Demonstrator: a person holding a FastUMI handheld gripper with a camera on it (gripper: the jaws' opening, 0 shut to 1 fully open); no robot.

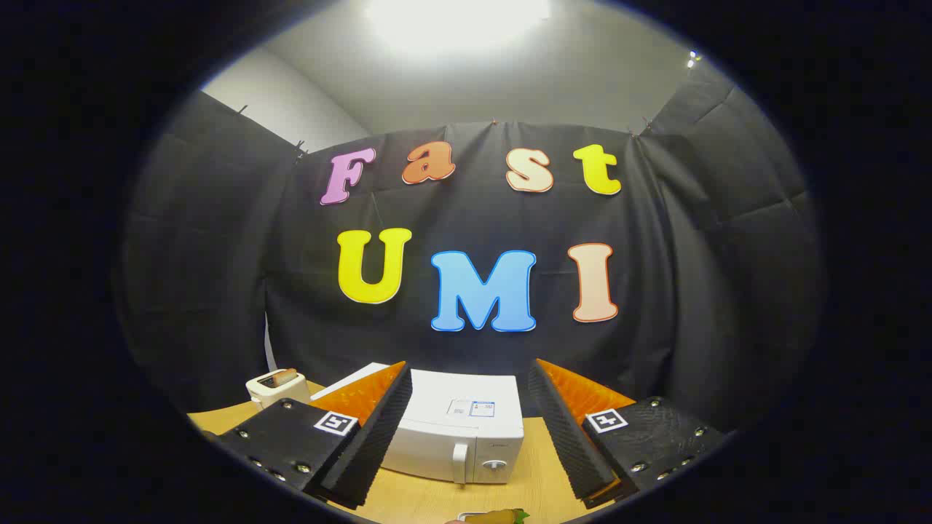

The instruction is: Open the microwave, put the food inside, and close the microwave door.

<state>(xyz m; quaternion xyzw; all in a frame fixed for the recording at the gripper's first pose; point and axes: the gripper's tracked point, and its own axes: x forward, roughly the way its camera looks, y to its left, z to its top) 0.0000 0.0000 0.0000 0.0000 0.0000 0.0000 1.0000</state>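
1. opening step not begun: microwave [455,437] sits shut on the wooden table [539,477], just ahead between the fingers
2. gripper [470,429] spread wide, holding nothing; next it must reach the door handle [459,463]
3. food [499,517] lies nearest the camera; toaster [277,386] stands back left by the black cloth wall
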